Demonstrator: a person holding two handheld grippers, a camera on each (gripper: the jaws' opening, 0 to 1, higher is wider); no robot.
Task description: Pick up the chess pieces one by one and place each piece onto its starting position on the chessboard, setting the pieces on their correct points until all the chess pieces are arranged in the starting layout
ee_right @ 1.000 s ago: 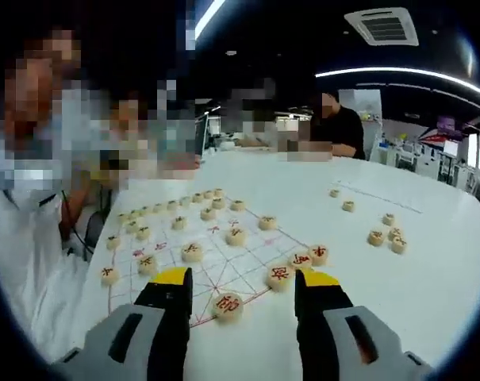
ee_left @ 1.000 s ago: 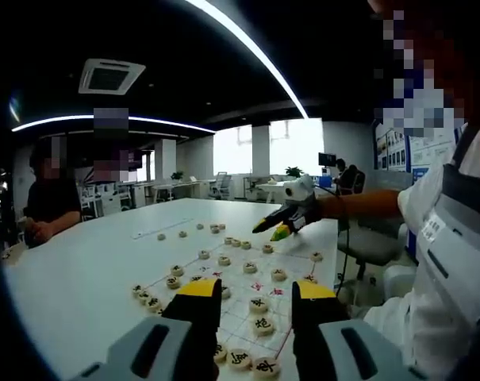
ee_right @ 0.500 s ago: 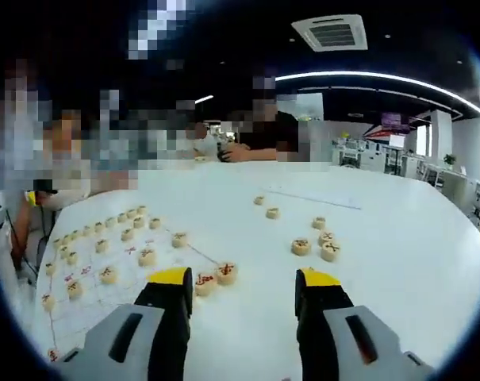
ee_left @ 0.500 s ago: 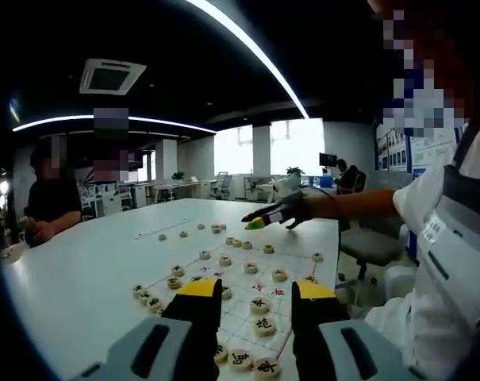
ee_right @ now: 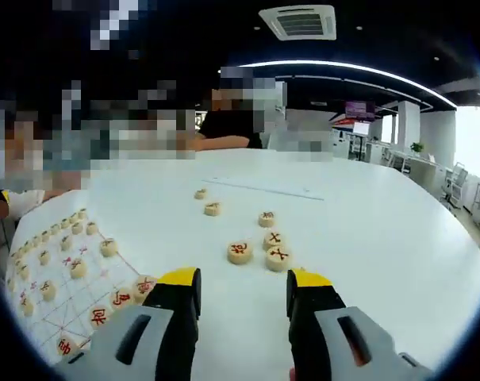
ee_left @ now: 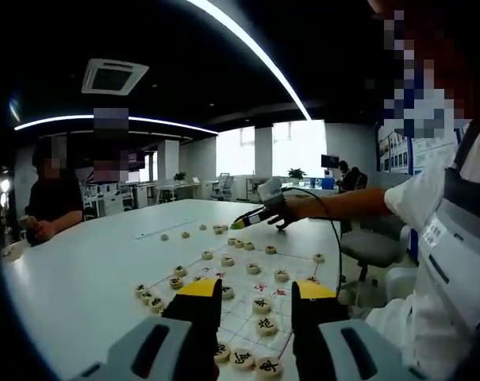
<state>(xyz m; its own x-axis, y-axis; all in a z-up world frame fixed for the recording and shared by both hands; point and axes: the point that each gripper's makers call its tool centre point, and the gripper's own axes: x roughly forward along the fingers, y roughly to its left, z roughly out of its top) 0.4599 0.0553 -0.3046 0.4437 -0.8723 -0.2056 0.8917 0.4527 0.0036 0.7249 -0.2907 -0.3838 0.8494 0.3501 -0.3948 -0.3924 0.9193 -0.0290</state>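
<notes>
Beyond the right gripper (ee_right: 242, 279), jaws apart and empty, three loose chess pieces (ee_right: 259, 252) sit at 12 o'clock off the chessboard (ee_right: 57, 290), round and cream with red marks. Left gripper (ee_left: 255, 290), jaws apart, empty, over the black-marked rows; right gripper visible at 12 o'clock.

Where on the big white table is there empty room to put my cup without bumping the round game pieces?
Bare tabletop lies beyond the loose round wooden chess pieces, toward the person in black, and right of the right tool. The white chessboard sheet with red lines is crowded with pieces, and so is the cluster just ahead of that open tool.
</notes>
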